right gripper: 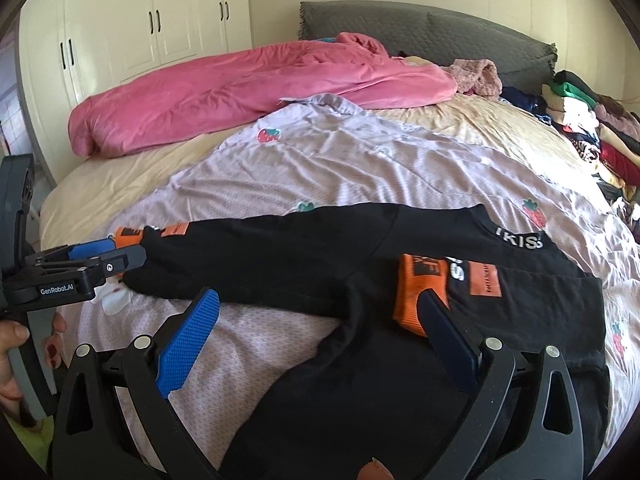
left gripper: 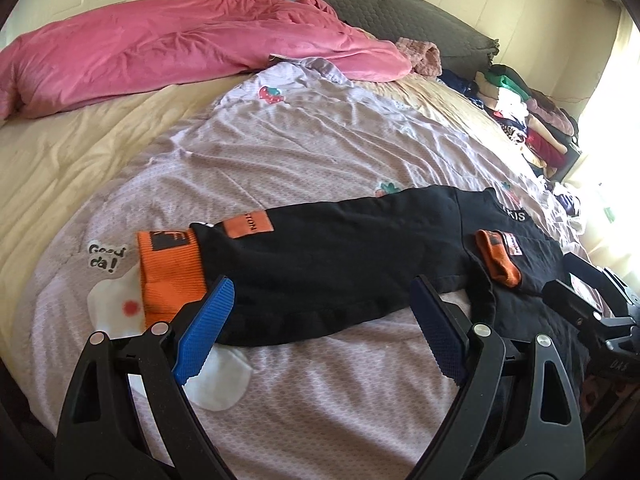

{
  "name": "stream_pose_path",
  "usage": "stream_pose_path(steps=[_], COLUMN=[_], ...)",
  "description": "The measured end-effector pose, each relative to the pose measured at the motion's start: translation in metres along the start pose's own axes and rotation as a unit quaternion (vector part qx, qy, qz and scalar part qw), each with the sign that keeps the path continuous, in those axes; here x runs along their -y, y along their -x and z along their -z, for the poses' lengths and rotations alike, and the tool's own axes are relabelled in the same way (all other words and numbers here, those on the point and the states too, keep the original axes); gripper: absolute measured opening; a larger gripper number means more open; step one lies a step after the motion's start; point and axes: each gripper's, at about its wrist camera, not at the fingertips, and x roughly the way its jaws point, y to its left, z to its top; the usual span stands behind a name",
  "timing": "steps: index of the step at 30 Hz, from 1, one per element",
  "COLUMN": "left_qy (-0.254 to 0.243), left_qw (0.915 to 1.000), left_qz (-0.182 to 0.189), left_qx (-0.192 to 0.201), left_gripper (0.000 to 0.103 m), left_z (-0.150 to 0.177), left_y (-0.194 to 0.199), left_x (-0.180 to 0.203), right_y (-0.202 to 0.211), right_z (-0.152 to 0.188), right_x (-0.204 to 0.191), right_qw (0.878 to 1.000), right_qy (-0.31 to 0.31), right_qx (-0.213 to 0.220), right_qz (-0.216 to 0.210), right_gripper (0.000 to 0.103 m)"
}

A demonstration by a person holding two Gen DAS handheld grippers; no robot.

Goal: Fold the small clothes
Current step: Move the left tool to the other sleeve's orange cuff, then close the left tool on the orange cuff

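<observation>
Your left gripper (left gripper: pixel 320 300) gaped over the sleeve (left gripper: pixel 320 256), which ran crosswise ahead; your right gripper (right gripper: pixel 320 312) gaped nearer the body.

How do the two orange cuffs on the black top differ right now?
The left cuff lies stretched out past the garment on the lilac sheet, beside the left gripper; the right cuff is folded in onto the black top, at the right gripper. Both are ribbed orange with a black logo; both grippers are open.
</observation>
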Motion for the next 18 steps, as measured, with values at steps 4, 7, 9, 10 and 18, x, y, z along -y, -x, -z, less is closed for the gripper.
stream_pose_path(steps=[4, 7, 9, 10, 18], left_qy=[0.015, 0.029, 0.037, 0.04, 0.06], left_qw=[0.9999, 0.9995, 0.9992, 0.999, 0.9968], left_qz=[-0.004, -0.012, -0.017, -0.02, -0.053], left_qx=[0.0, 0.0, 0.001, 0.001, -0.002], left_gripper=[0.082, 0.082, 0.082, 0.082, 0.082], left_z=[0.0, 0.0, -0.001, -0.001, -0.005], left_y=[-0.001, -0.001, -0.001, -0.001, -0.002], left_x=[-0.014, -0.028, -0.037, -0.041, -0.079], right_y=[-0.007, -0.011, -0.013, -0.013, -0.013], right_z=[-0.001, -0.002, -0.002, -0.002, 0.001], right_x=[-0.012, -0.021, -0.026, -0.029, -0.027], right_qw=[1.0, 1.0, 1.0, 0.999, 1.0], right_qy=[0.009, 0.016, 0.022, 0.024, 0.023], right_qx=[-0.005, -0.008, -0.009, -0.01, -0.012], right_qz=[-0.007, -0.015, -0.018, -0.02, -0.015], right_gripper=[0.099, 0.099, 0.099, 0.099, 0.099])
